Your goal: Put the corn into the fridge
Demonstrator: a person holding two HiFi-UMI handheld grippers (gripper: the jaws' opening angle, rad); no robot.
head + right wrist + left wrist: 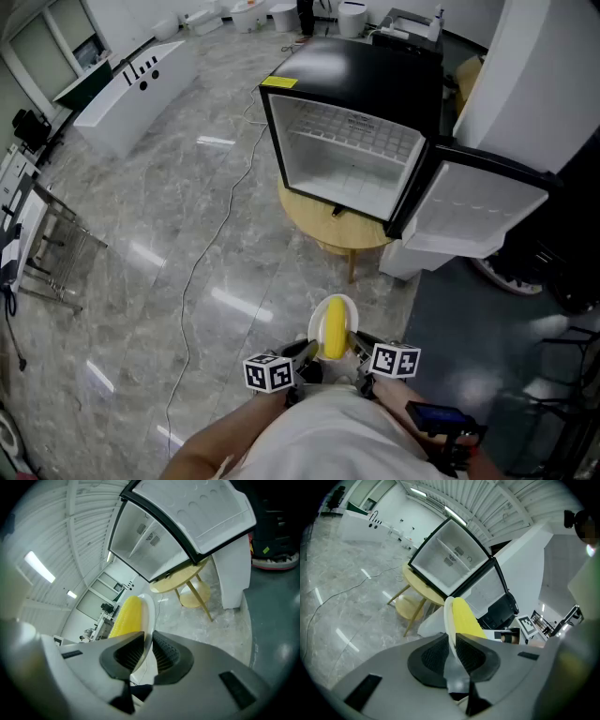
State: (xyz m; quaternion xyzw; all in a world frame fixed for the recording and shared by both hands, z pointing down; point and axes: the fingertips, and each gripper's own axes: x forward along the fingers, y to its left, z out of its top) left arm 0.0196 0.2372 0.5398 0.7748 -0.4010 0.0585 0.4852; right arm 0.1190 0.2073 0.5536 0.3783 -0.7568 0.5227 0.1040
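Two grippers on one white plate (pixel 334 301). The left gripper (pixel 309 352) has its jaws pinched on the rim from the left, and the right gripper (pixel 357 345) is clamped on the rim opposite. The yellow corn (pixel 332 330) lies on the plate between them, close to the person's body and well apart from the fridge (pixel 361 66).

That black fridge stands open on a round wooden table (pixel 317 223), its door (pixel 483 211) swung out to the right and its white interior bare. A yellow sticker (pixel 278 82) sits on the top's near-left corner, and small labels (pixel 454 557) show on the back wall. None of that print is readable from here.

Underfoot is glossy grey marble-look floor (pixel 141 234), with a thin cable (pixel 225 217) trailing across it. A white counter (pixel 131 94) stands far left and a dark mat (pixel 469 319) lies to the right.
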